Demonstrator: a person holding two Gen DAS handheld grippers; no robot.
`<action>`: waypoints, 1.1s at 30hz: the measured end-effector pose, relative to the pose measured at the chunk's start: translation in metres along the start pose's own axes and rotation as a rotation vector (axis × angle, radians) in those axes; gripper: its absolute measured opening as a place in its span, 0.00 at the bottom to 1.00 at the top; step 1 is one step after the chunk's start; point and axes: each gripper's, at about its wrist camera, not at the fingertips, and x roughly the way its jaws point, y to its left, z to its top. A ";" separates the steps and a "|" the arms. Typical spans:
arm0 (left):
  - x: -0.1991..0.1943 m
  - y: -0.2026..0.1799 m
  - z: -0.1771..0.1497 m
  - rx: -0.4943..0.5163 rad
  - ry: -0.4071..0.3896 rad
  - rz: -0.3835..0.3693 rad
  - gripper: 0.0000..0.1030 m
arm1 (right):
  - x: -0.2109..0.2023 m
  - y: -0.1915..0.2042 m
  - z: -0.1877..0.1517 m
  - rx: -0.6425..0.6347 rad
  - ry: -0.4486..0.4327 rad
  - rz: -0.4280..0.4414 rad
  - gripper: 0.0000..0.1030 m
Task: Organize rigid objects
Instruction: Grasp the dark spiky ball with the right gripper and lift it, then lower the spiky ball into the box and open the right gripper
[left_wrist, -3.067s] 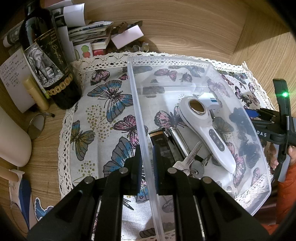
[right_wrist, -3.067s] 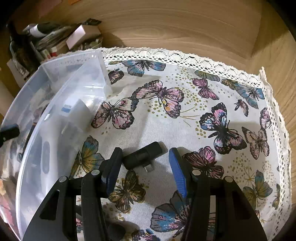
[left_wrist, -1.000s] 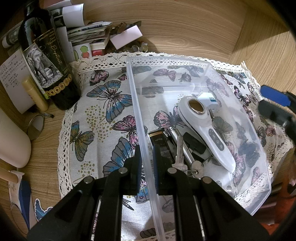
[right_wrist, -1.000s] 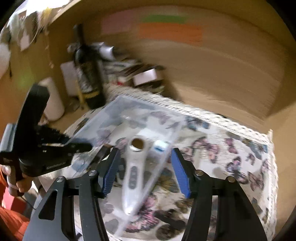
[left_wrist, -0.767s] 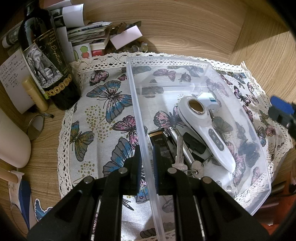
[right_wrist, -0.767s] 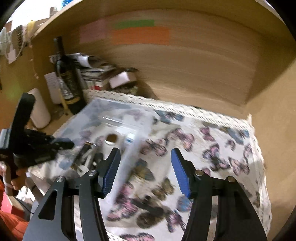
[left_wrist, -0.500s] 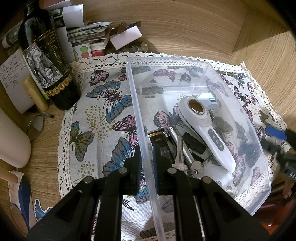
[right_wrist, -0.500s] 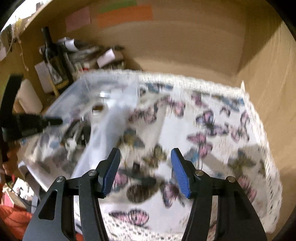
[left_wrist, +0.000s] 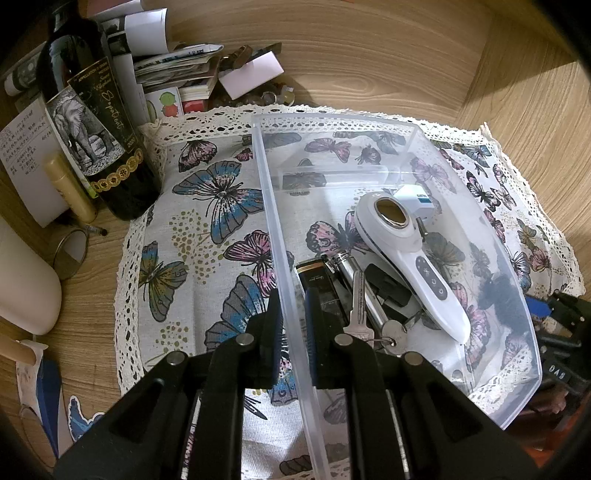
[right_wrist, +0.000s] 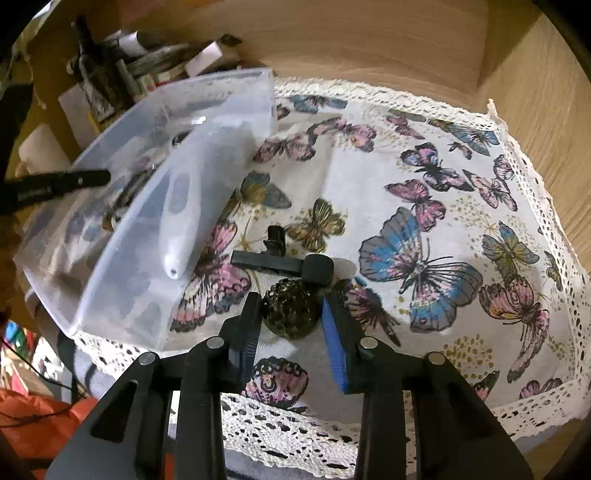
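My left gripper (left_wrist: 291, 317) is shut on the left wall of a clear plastic bin (left_wrist: 280, 236). The bin holds a white handheld device (left_wrist: 410, 251), a white adapter (left_wrist: 413, 195), a key (left_wrist: 356, 306), a metal tube (left_wrist: 351, 273) and a black lighter (left_wrist: 317, 280). My right gripper (right_wrist: 291, 325) is open, its pads either side of a dark knobbly pinecone-like object (right_wrist: 291, 308) on the butterfly cloth (right_wrist: 424, 221). A black clip-like piece (right_wrist: 284, 264) lies just beyond it. The bin (right_wrist: 221, 147) is on the left.
A wine bottle (left_wrist: 92, 110), stacked papers and boxes (left_wrist: 177, 70), a yellowish tube (left_wrist: 70, 188) and a white cylinder (left_wrist: 22, 280) stand left and behind the cloth. Wooden walls close the back and right. The cloth's lace edge hangs at the front.
My right gripper swung from above the bin down to the cloth and now straddles the dark knobbly object. A small black item now lies in the bin. My left gripper has not moved.
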 end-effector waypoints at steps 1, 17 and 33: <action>0.000 0.000 0.000 0.000 0.000 0.000 0.10 | -0.002 0.000 0.001 0.004 -0.009 -0.006 0.29; 0.000 0.000 0.000 0.002 0.000 -0.001 0.10 | -0.051 0.024 0.060 -0.086 -0.260 0.001 0.29; 0.000 0.000 0.000 0.002 -0.001 -0.002 0.10 | -0.007 0.085 0.090 -0.281 -0.168 0.132 0.29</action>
